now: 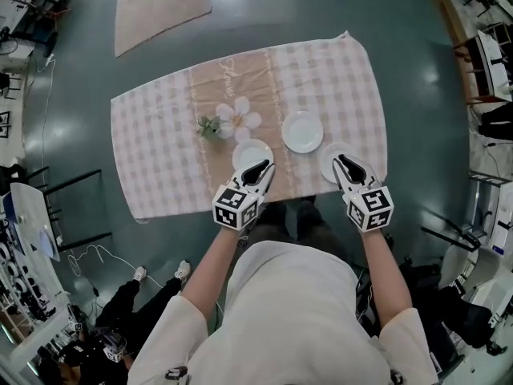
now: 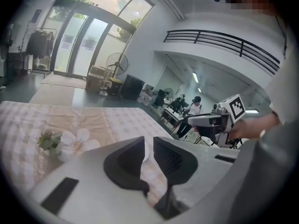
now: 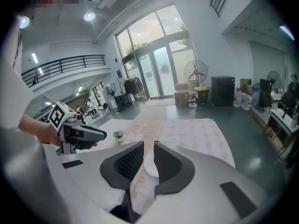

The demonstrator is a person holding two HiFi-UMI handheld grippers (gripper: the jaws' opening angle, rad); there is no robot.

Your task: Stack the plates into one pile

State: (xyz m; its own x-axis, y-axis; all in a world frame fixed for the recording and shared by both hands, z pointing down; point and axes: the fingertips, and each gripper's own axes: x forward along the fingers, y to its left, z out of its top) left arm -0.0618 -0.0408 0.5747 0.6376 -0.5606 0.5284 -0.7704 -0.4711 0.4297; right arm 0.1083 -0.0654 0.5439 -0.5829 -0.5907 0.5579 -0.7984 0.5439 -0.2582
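Three white plates lie on the checked tablecloth [image 1: 160, 135]. The middle plate [image 1: 302, 131] lies bare, farther from me. The left plate [image 1: 250, 152] is partly covered by my left gripper [image 1: 258, 169], which hovers over its near edge. The right plate [image 1: 329, 160] is mostly hidden under my right gripper [image 1: 346, 165]. In the left gripper view the left gripper [image 2: 148, 146] has a narrow gap, with a sliver of plate [image 2: 145, 152] below it. In the right gripper view the right gripper [image 3: 148, 150] is likewise slightly apart above a plate [image 3: 150, 168]. Neither grips anything.
A white flower ornament with green leaves [image 1: 228, 122] sits left of the plates on the beige centre strip. The table's near edge [image 1: 240, 203] is just under my hands. A beige rug [image 1: 160, 6] lies on the floor beyond, and a person's legs [image 1: 140, 291] at lower left.
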